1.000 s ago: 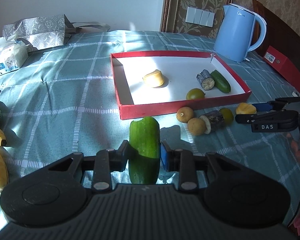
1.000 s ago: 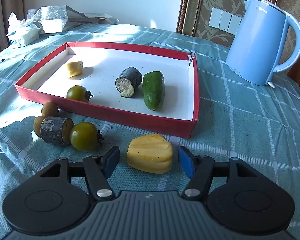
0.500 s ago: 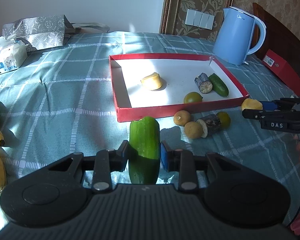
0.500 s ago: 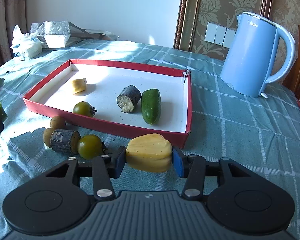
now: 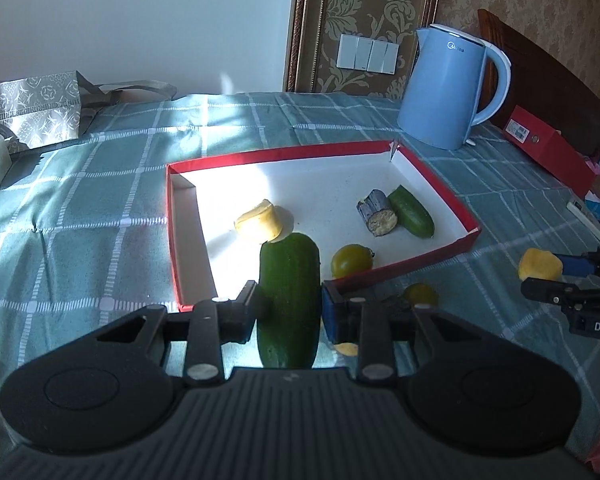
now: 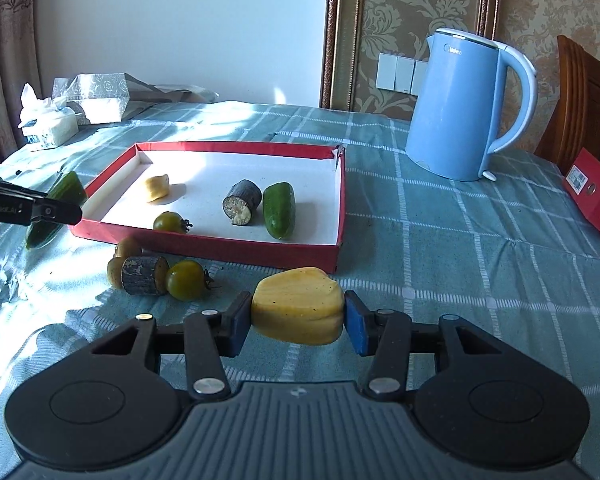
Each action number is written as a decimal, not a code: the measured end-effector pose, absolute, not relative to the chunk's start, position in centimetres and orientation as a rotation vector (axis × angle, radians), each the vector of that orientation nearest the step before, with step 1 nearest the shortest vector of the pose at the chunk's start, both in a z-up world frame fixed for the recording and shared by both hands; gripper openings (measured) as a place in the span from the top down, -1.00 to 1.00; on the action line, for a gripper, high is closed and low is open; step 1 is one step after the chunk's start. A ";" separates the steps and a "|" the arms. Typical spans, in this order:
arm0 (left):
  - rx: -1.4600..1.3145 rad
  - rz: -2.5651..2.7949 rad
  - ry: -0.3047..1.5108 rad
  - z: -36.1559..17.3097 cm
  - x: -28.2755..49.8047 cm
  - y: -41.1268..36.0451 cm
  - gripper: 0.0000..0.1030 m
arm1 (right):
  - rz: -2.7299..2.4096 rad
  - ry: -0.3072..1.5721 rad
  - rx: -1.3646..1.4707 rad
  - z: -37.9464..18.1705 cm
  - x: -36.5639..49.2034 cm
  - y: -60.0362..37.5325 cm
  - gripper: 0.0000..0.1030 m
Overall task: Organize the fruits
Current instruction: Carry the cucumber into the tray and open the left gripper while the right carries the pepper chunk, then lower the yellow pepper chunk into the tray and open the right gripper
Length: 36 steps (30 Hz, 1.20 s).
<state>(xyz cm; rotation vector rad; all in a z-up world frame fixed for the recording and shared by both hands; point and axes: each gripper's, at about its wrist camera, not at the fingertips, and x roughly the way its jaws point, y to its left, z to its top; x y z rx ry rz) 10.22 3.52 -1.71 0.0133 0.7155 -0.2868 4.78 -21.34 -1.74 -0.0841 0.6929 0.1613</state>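
Left wrist view: left tool [image 5: 290, 306] clamped on a cucumber half [image 5: 290, 280], held upright, lifted and hanging over the near rim of the red tray [image 5: 172, 220]. My read: it's on its way in, since the tray is where the sorted pieces go. Inside the tray I count four: one yellow chunk [image 5: 259, 222], one green tomato [image 5: 351, 260], one eggplant piece [image 5: 377, 213], one cucumber half [image 5: 412, 212]. Another green tomato [image 5: 420, 294] sits outside on the table [image 5: 100, 208], just past the near wall, partly hidden by the tool. Right tool [image 5: 556, 276] shows at the right edge, gripping a yellow piece. One blue kettle [image 5: 448, 88] behind the tray, well clear.

Right wrist view: right tool [image 6: 298, 314] gripping a second yellow chunk [image 6: 298, 306]; jaws have just been closing, pads now pressing both sides. It's held off the cloth just short of the tray's near wall, so probably also headed in. Tray count matches: four. Left on the table in front of the tray: two small brownish round fruits [image 6: 128, 246], one eggplant stub [image 6: 144, 275], one green tomato, all touching in a cluster. That's four loose, plus two in hand. Left tool enters at the left with its cucumber. Tissue pack [image 6: 50, 124] and a patterned bag [image 6: 96, 94] at the far corner, not involved.
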 end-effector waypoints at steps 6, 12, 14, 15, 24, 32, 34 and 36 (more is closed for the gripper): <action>0.075 -0.290 0.702 -2.2 15.5 0.4 0.43 | 0.112 0.705 -0.056 -1.5 3.0 -22.9 0.08; 0.123 -0.298 0.723 -3.6 20.1 -2.1 0.43 | 0.059 0.719 -0.038 -1.6 2.0 -24.8 0.08; 0.127 -0.296 0.739 -4.1 21.1 -2.5 0.43 | 0.047 0.727 -0.032 -1.7 1.9 -25.3 0.08; 0.122 -0.302 0.751 -4.4 21.6 -2.6 0.43 | 0.040 0.731 -0.030 -1.8 1.9 -25.5 0.08; 0.144 -0.284 0.779 -5.8 22.8 -3.1 0.26 | 0.039 0.760 -0.018 -2.6 2.8 -26.1 0.08; 0.163 -0.240 0.650 -2.6 19.1 -1.9 -0.34 | 0.107 0.720 -0.056 -1.6 4.8 -24.5 0.08; 0.142 -0.221 0.611 -1.4 17.0 -0.7 -0.40 | 0.127 0.697 -0.065 -0.9 5.6 -24.0 0.08; 0.092 -0.206 0.602 -0.7 15.0 0.8 -0.44 | 0.151 0.668 -0.078 -0.2 6.6 -23.3 0.08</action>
